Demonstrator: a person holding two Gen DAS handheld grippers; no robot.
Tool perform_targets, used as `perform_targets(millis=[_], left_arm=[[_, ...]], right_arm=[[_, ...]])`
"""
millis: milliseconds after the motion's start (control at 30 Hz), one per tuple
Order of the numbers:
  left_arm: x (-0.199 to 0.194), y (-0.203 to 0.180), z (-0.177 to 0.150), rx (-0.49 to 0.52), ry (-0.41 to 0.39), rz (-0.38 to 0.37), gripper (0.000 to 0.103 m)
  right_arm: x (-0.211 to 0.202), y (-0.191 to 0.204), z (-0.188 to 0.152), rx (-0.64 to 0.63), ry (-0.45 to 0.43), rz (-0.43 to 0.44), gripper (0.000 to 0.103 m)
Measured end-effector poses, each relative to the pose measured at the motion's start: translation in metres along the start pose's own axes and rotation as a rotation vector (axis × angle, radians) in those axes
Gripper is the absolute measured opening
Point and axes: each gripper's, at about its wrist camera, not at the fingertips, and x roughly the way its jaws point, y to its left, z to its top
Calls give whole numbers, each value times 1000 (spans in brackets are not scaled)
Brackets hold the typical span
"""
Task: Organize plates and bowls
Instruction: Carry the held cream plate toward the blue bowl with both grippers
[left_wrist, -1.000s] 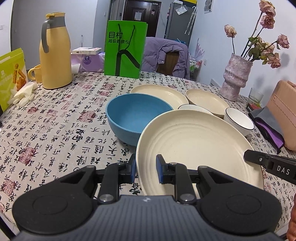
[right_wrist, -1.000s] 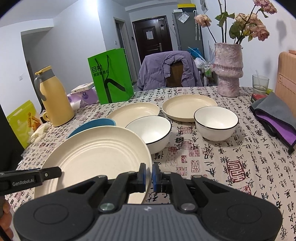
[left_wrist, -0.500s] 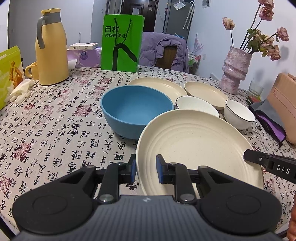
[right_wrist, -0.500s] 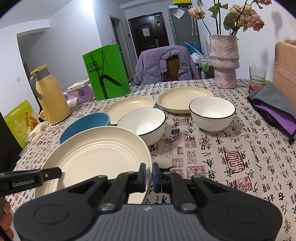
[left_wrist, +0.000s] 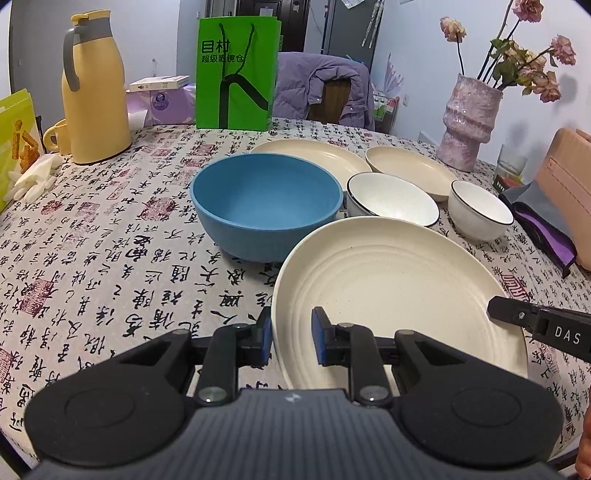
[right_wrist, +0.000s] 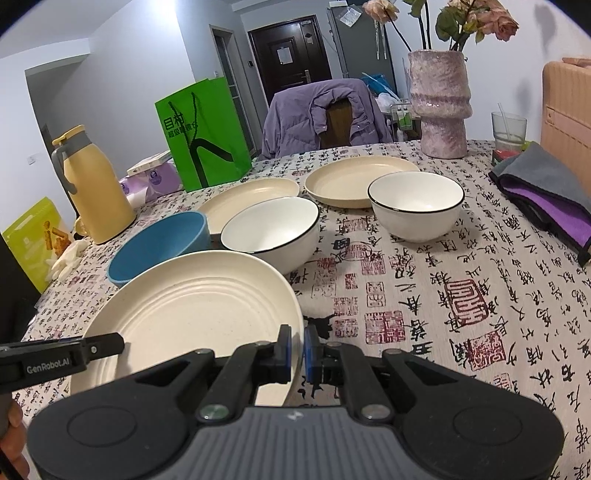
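Observation:
A large cream ribbed plate (left_wrist: 391, 288) (right_wrist: 192, 314) is held between both grippers at the near side of the table. My left gripper (left_wrist: 291, 334) is shut on its left rim and my right gripper (right_wrist: 296, 349) is shut on its right rim. I cannot tell whether the plate's underside touches the cloth. Behind it stand a blue bowl (left_wrist: 266, 199) (right_wrist: 159, 247) and two white black-rimmed bowls (right_wrist: 271, 229) (right_wrist: 415, 203). Two more cream plates (right_wrist: 251, 195) (right_wrist: 354, 177) lie farther back.
A yellow jug (left_wrist: 94, 88), a mug and white gloves (left_wrist: 33, 181) sit at the left. A green bag (left_wrist: 236, 74) stands at the back, with a chair and purple jacket behind it. At the right are a pink vase (right_wrist: 439, 107), a glass and a folded purple-grey cloth (right_wrist: 546, 192).
Both grippers have sunk a little with the plate, so more of the blue bowl and white bowls shows above its far rim. Both grips are unchanged.

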Motion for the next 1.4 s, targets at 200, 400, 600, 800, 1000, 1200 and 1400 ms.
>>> perform_targets(millis=[200,400,600,800,1000,1200,1400], left_arm=[[6,-3,-4,10,16,3,22],[15,-4,-7,15,37,8,22],[23,-4,-10,15,55,13,22],[33,-2,-13,10,78,14,22],[38,-2,-15,8,81,18,22],[41,-2,-16,8,81,17,23],[41,-1,-19,11,71,12,23]], right_arm=[[4,-4,-4,11,15,-2,7],[10,-8,-8,24,32,-1,7],[19,-12,-15,42,55,1,7],[27,-15,-18,52,71,2,7],[29,-15,-19,49,64,0,7],[30,-13,-21,33,54,-6,7],[30,-13,-23,36,49,-8,7]])
